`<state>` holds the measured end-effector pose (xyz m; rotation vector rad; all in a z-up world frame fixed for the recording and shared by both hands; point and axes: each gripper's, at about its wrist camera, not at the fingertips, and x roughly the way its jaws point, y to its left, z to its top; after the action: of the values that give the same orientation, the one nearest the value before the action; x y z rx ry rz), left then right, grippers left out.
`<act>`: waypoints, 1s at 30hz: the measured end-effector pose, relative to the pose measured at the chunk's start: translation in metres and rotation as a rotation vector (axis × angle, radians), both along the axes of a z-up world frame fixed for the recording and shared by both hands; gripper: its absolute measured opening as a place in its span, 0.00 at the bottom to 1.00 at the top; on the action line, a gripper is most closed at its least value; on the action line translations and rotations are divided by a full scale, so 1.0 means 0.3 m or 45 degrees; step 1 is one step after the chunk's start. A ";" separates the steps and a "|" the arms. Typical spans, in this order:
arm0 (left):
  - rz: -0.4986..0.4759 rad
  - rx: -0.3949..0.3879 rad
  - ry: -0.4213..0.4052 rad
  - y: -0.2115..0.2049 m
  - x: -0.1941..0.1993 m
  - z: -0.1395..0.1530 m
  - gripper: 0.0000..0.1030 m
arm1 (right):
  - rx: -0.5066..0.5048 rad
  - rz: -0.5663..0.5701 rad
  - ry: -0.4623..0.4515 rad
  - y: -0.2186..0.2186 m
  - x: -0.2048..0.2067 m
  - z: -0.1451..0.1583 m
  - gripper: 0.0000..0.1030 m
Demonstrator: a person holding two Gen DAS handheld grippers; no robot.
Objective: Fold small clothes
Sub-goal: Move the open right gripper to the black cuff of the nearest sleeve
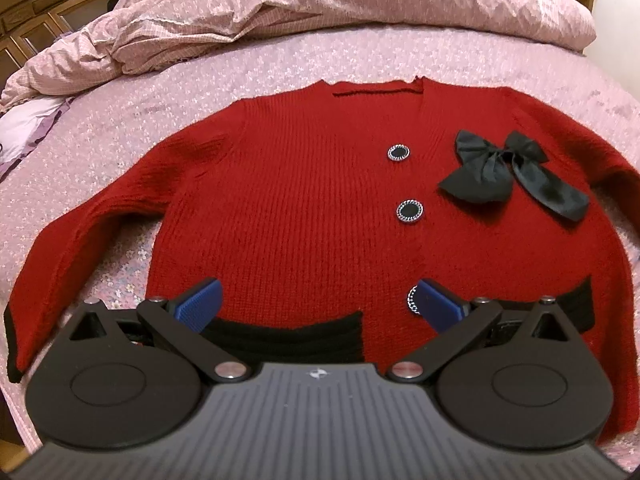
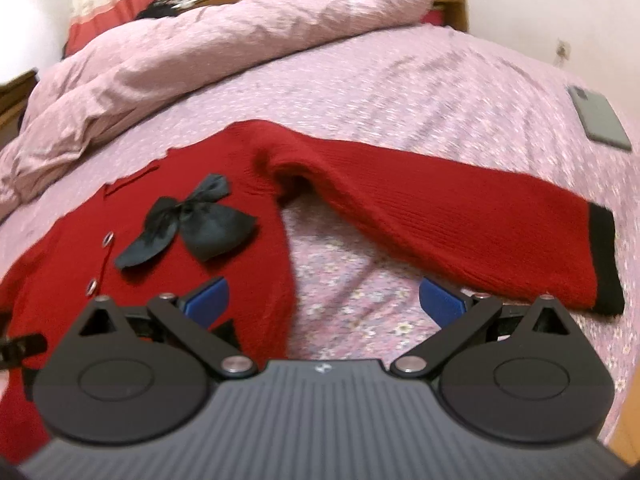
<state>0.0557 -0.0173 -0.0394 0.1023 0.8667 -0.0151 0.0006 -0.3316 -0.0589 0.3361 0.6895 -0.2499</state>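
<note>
A small red knit cardigan [image 1: 304, 200] lies flat and face up on the pink floral bed, with black trim at hem and cuffs, round black buttons [image 1: 409, 211] and a black bow [image 1: 508, 172]. Its left sleeve [image 1: 80, 248] spreads to the left. My left gripper [image 1: 320, 304] is open and empty over the cardigan's lower hem. In the right wrist view the cardigan [image 2: 200, 264] lies to the left, and its right sleeve [image 2: 460, 216] stretches right, ending in a black cuff [image 2: 604, 256]. My right gripper [image 2: 324, 304] is open and empty above the sheet between body and sleeve.
A crumpled pink duvet [image 1: 320, 12] lies along the far side of the bed and also shows in the right wrist view [image 2: 208, 52]. A grey phone [image 2: 598, 120] lies on the sheet at far right. A wooden headboard [image 1: 40, 12] stands at far left.
</note>
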 end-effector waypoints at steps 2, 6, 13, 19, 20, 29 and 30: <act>0.003 0.001 0.007 0.002 0.008 -0.011 1.00 | 0.039 -0.038 0.003 -0.035 -0.003 -0.011 1.00; 0.006 0.006 0.021 0.002 0.023 -0.030 1.00 | 0.122 -0.130 0.001 -0.103 -0.012 -0.030 1.00; 0.038 0.007 0.049 0.015 0.047 -0.061 1.00 | 0.200 -0.266 0.029 -0.187 -0.014 -0.074 1.00; 0.034 0.016 0.063 0.014 0.051 -0.079 1.00 | 0.248 -0.301 0.042 -0.206 0.013 -0.120 1.00; 0.034 0.018 0.064 0.014 0.051 -0.080 1.00 | 0.257 -0.308 0.036 -0.214 0.016 -0.125 1.00; 0.039 0.026 0.073 0.012 0.062 -0.092 1.00 | 0.364 -0.393 -0.055 -0.305 0.004 -0.129 1.00; 0.039 0.027 0.073 0.013 0.061 -0.093 1.00 | 0.371 -0.406 -0.065 -0.316 0.002 -0.128 1.00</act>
<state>0.0740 -0.0134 -0.0674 0.1088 0.9258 0.0203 0.0011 -0.4263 -0.0974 0.7315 0.6205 -0.4435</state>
